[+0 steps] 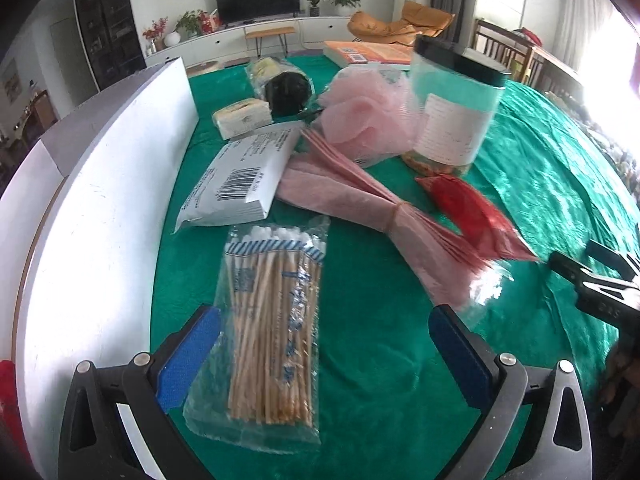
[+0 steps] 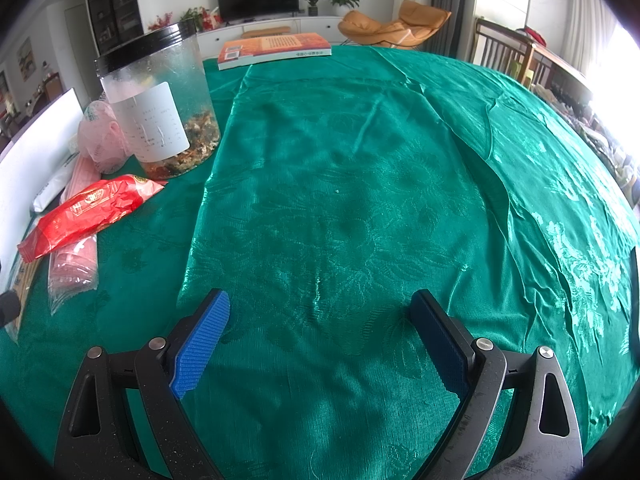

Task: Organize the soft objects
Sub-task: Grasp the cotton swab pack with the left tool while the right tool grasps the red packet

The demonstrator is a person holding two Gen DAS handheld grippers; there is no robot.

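My left gripper [image 1: 324, 344] is open low over the green tablecloth [image 1: 380, 360], with a clear bag of cotton swabs [image 1: 272, 320] lying between its blue pads. Beyond it lie a white barcoded pack [image 1: 244, 180], a tied pink cloth bundle [image 1: 360, 196], a pink mesh puff [image 1: 360, 120], a red packet [image 1: 472, 208] and a white tissue pack [image 1: 242, 116]. My right gripper [image 2: 320, 336] is open over bare green cloth [image 2: 360, 200], holding nothing. The red packet [image 2: 88, 208] and pink bundle [image 2: 76, 264] sit at its far left.
A white box wall [image 1: 100, 208] runs along the left. A clear jar with a black lid [image 1: 452, 108] stands mid-table, also the jar [image 2: 160, 108] in the right view. A book [image 2: 276, 50] lies at the far edge. A dark bagged item [image 1: 288, 88] sits behind the tissue pack.
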